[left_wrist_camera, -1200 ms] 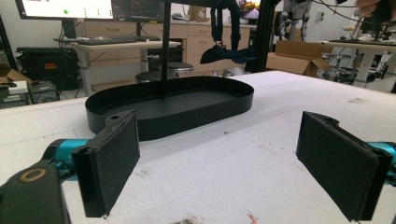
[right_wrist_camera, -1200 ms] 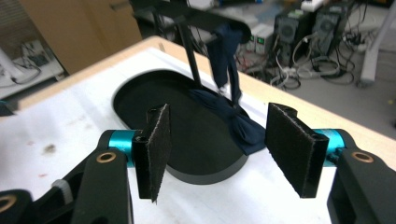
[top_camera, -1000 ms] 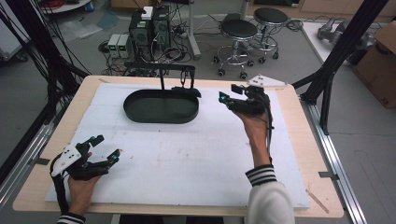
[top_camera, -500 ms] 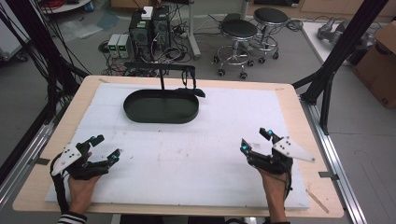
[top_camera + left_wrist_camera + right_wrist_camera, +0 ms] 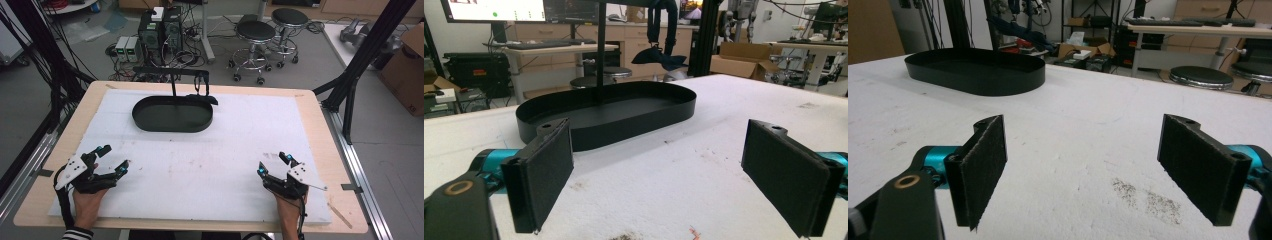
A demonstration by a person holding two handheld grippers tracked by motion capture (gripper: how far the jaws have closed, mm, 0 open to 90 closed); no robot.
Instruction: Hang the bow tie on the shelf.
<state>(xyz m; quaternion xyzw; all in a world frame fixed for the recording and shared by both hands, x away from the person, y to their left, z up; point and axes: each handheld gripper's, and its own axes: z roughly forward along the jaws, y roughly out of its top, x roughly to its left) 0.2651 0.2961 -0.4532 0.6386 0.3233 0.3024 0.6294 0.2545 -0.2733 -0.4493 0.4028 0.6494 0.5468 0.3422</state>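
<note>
White padding (image 5: 200, 165) covers a wooden table in a lab cluttered with stools (image 5: 256, 31) and computer gear, where a black oval tray (image 5: 172, 116) sits at the far centre under a stand with a dark strap (image 5: 202, 90) hanging from it. At the near edge, the left gripper (image 5: 111, 164) and right gripper (image 5: 274, 164) rest well apart, each with jaws spread wide and holding nothing, far from the tray.
</note>
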